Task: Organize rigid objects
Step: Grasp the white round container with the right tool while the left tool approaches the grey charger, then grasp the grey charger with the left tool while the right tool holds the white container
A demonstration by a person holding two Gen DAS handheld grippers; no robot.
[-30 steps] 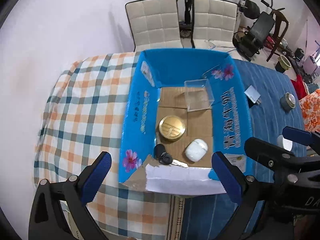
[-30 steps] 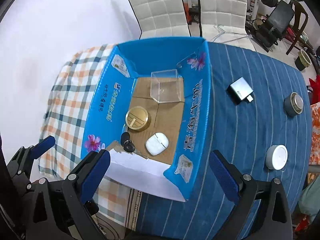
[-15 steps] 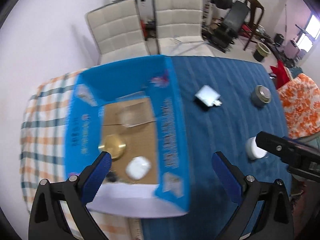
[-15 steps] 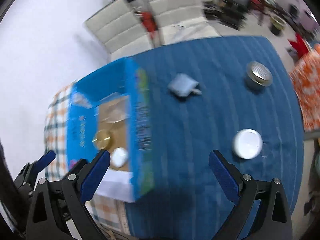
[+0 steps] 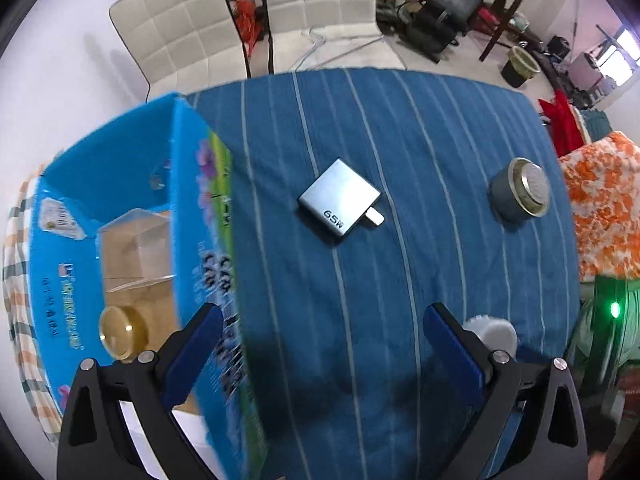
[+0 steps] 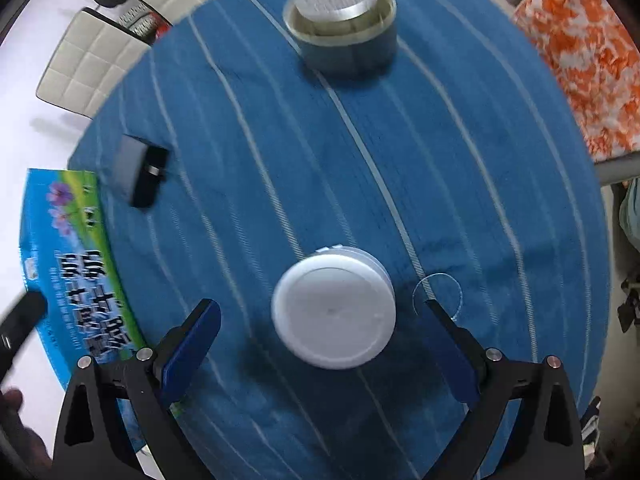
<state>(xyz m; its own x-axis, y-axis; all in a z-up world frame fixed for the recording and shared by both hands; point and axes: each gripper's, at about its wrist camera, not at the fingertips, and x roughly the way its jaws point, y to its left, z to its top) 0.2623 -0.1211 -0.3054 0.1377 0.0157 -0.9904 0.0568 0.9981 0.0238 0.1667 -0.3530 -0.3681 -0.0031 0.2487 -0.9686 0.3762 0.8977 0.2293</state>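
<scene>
My right tongs [image 6: 320,340] hang wide open over the white jar [image 6: 334,308] on the blue surface [image 6: 460,160], left tongs [image 5: 320,344] open, empty; next I lower, pinch, carry to the box [image 5: 120,184].

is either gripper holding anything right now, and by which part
Nothing is held. The right gripper is open with the white jar between its fingers, untouched; the left gripper is open over bare cloth.

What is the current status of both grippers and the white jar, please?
Both grippers open, empty. Right gripper straddles the white jar, jaws not touching. Left gripper over bare cloth near the blue box. Nothing in the way.
</scene>
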